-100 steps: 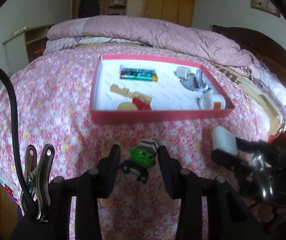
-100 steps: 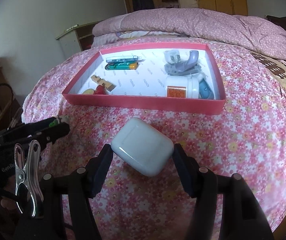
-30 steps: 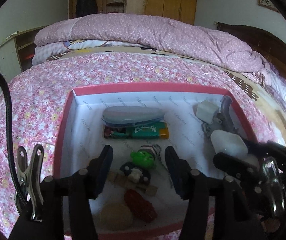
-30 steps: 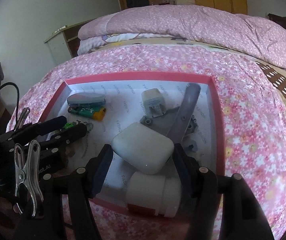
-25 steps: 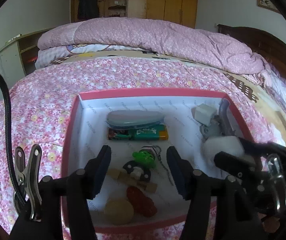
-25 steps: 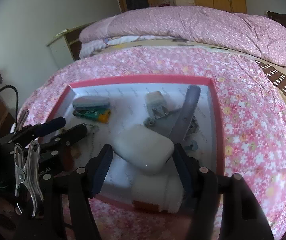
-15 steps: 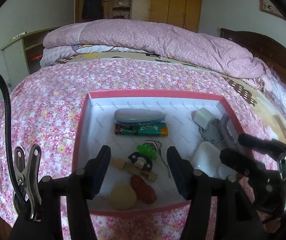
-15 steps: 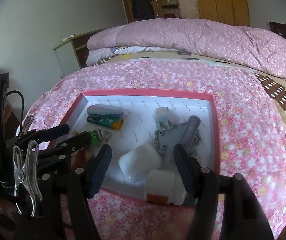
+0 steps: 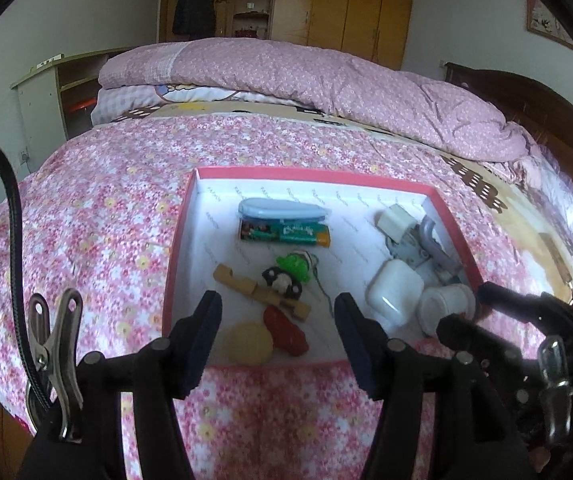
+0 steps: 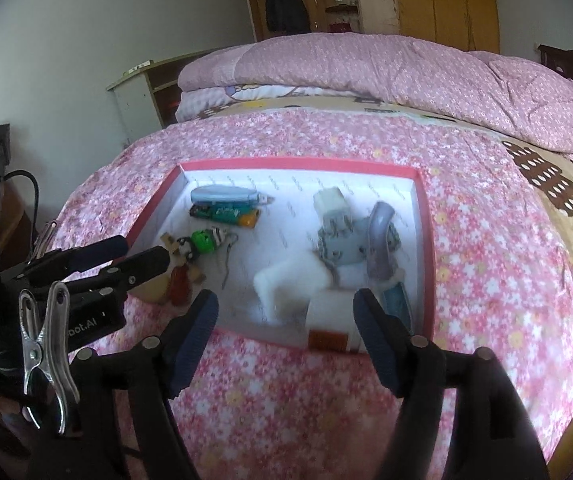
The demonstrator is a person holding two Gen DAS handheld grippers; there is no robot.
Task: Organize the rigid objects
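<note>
A red-walled box (image 9: 452, 228) with a white floor lies on the flowered bedspread; it also shows in the right wrist view (image 10: 426, 216). Inside lie a green-headed toy figure (image 9: 292, 266) (image 10: 202, 240), a white earbud case (image 9: 394, 298) (image 10: 290, 280), a lighter (image 9: 284, 232), a grey-blue case (image 9: 282, 210), a wooden piece (image 9: 238, 280), a red piece (image 9: 286, 330), a round yellow piece (image 9: 248, 344), a white charger (image 9: 394, 220), a grey handle (image 10: 380, 236) and a white jar (image 9: 446, 306). My left gripper (image 9: 278, 338) is open and empty over the box's near edge. My right gripper (image 10: 286, 326) is open and empty, near the earbud case.
A folded pink quilt (image 9: 306, 72) lies across the far end of the bed. A low cabinet (image 9: 54, 92) stands at the left. Wooden wardrobes (image 9: 342, 8) line the back wall. A dark headboard (image 9: 526, 108) is at the right.
Both grippers carried their objects over the box and opened. The toy figure and the earbud case now lie in the box, and both grippers have drawn back towards the near edge.
</note>
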